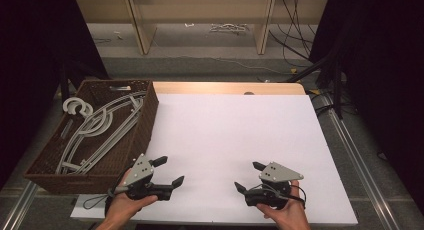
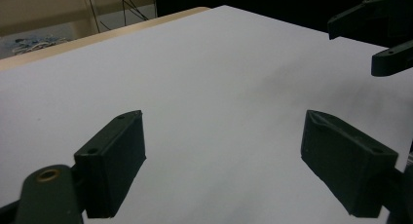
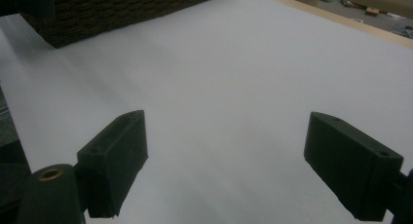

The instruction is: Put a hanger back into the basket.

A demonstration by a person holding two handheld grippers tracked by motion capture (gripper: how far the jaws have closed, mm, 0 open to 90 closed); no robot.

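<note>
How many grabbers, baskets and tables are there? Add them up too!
grippers: 2, the left gripper and the right gripper
basket: 1
table: 1
Total: 4

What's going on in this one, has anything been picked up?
Nothing is held. A person holds the left gripper and the right gripper low over the near edge of the white table, jaws open and empty, facing each other. A brown wicker basket at the table's left edge holds a pile of grey hangers, untouched; the left gripper is the closer one.
</note>
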